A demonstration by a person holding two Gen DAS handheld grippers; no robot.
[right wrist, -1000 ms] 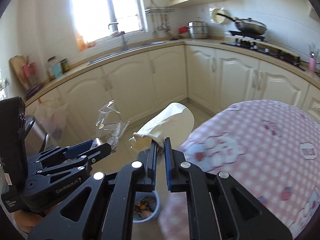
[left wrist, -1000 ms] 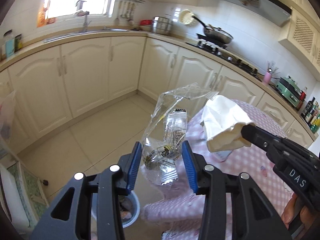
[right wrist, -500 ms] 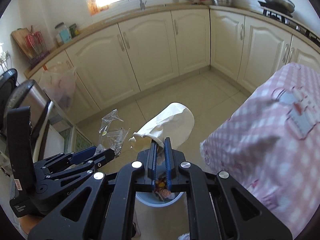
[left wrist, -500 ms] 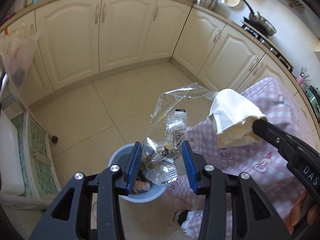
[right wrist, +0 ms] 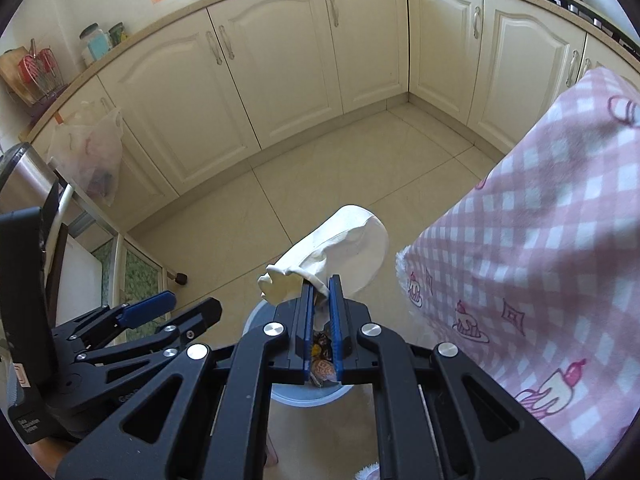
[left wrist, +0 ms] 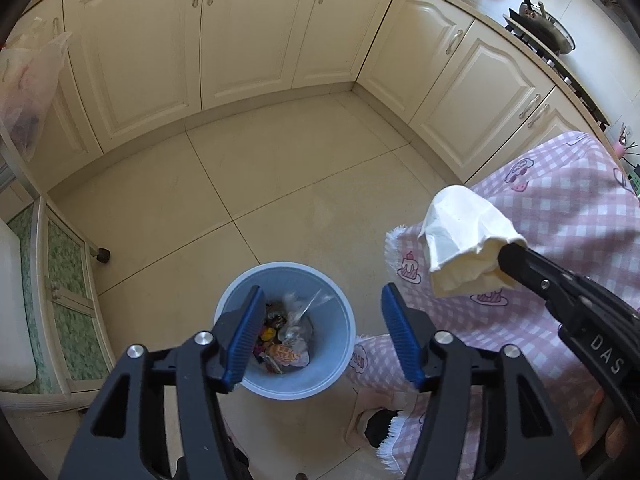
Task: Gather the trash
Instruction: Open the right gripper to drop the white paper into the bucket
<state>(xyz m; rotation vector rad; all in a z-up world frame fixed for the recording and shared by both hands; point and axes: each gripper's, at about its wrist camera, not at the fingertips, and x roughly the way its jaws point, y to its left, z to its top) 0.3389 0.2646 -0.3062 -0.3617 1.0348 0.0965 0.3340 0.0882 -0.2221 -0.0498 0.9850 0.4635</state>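
Note:
A light blue trash bin (left wrist: 240, 300) stands on the tiled floor beside the table; it also shows in the right wrist view (right wrist: 256, 314). My left gripper (left wrist: 322, 308) is open and empty right above the bin. The clear plastic wrapper (left wrist: 300, 318) lies inside the bin among other trash. My right gripper (right wrist: 320, 292) is shut on a crumpled white paper napkin (right wrist: 344, 244) and holds it above the bin. The napkin also shows in the left wrist view (left wrist: 460, 236), to the right of the left gripper.
A table with a pink checked cloth (left wrist: 560, 232) stands to the right of the bin. Cream kitchen cabinets (left wrist: 248, 32) run along the far walls. A plastic bag (right wrist: 90, 152) hangs at the left. A low white and green unit (left wrist: 60, 300) stands to the left.
My left gripper opened and the clear plastic wrapper dropped into the bin. Both grippers tilted further down toward the floor and bin. The right gripper still holds the napkin.

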